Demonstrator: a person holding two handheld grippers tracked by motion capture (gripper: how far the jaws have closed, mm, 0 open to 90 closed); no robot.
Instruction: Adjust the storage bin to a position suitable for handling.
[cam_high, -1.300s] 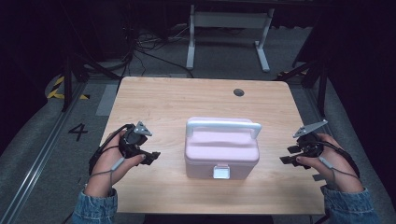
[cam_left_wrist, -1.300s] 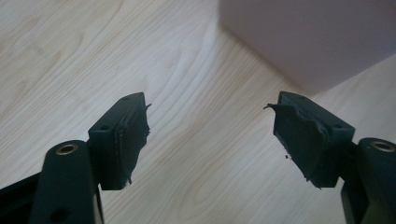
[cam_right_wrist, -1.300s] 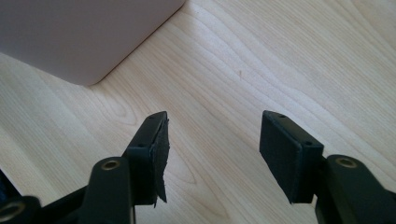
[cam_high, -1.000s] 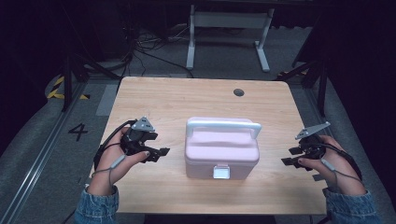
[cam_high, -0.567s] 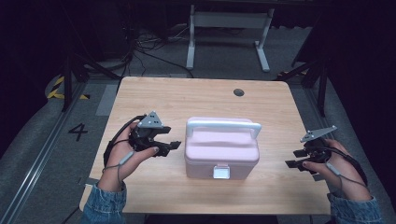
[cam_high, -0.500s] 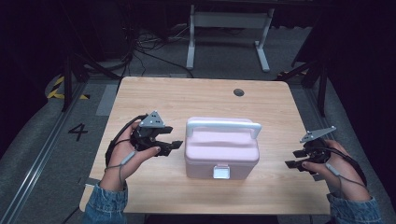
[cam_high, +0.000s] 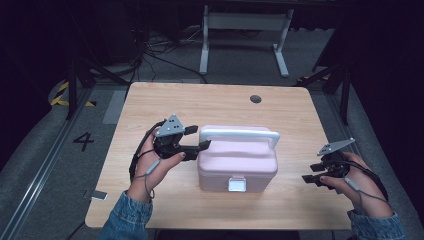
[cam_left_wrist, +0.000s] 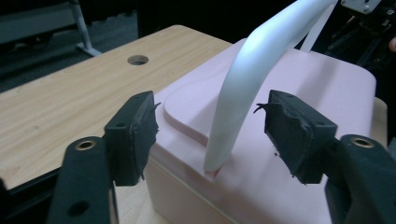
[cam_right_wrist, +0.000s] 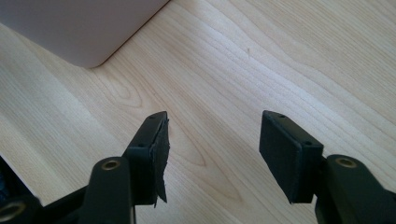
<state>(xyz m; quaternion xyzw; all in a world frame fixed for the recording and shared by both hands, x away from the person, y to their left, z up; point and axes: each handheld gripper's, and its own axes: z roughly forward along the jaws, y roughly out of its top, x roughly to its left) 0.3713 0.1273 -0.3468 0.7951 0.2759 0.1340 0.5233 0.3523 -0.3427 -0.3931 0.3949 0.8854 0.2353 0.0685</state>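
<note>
High view: the pink box (cam_high: 237, 165) sits centre-frame on the table (cam_high: 200, 102), your left gripper (cam_high: 192, 145) at its handle's left end, your right gripper (cam_high: 312, 177) parked lower right, clear of it. Left gripper view: jaws spread, straddling the white handle (cam_left_wrist: 254, 70) near its base, unclamped, likely lined up for a grasp. Right gripper view: jaws released over bare wood, box corner upper left.

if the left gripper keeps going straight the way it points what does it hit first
Most likely the white handle of the pink box: its near leg stands between the open jaws of the left gripper, just ahead, with the lid right behind.
</note>
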